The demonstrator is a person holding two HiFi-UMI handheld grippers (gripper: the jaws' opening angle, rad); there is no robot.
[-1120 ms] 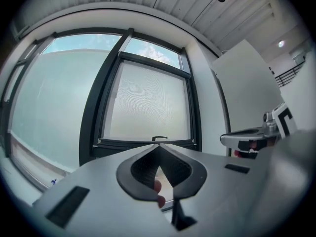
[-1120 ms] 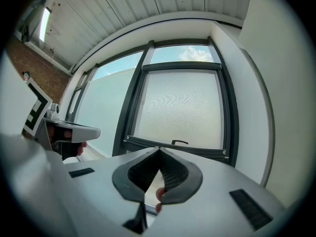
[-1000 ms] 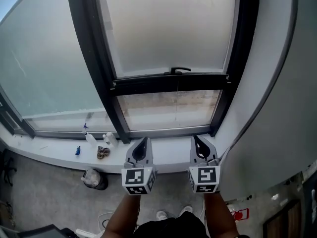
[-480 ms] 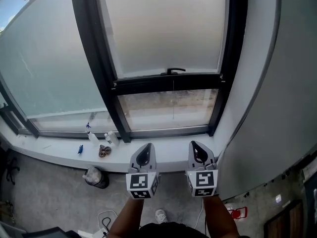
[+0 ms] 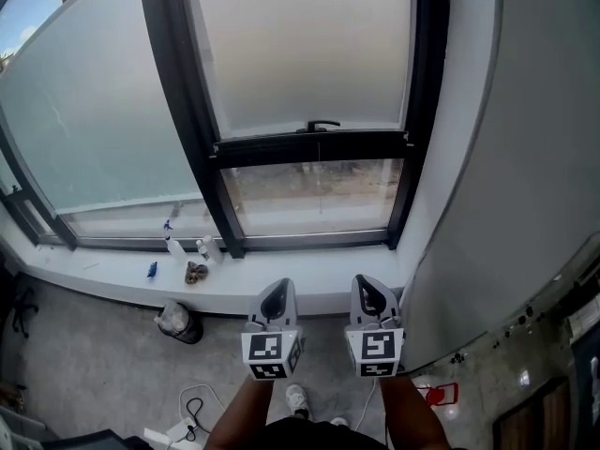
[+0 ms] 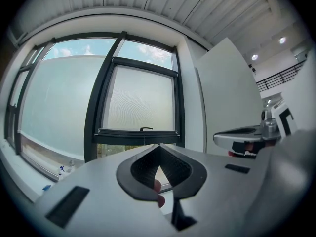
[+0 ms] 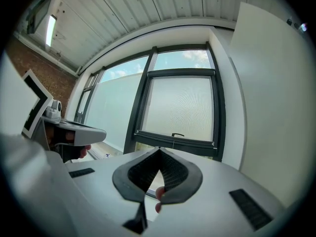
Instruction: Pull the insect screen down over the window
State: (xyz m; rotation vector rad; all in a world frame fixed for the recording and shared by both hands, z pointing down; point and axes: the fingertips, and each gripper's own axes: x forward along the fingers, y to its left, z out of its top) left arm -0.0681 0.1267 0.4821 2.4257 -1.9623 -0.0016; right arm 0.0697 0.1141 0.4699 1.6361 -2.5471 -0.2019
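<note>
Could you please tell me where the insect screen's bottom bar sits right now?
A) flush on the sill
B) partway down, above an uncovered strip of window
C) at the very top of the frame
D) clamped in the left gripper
B: the bottom bar hangs above a clear strip of window, and the left gripper is shut and empty, short of the sill.

Black-framed window (image 5: pixel 192 111) noted, frosted panes (image 5: pixel 94 111) lit by daylight; blue sky (image 5: pixel 33 22) glimpsed at upper left. White sill (image 5: pixel 112 287) is run beneath, small bottles (image 5: pixel 173 248) stood on it. Grey concrete floor (image 5: pixel 84 364) below. White wall (image 5: pixel 534 157) at right. Ribbed ceiling (image 7: pixel 123 14), strip light (image 7: pixel 51 31) lit.
</note>
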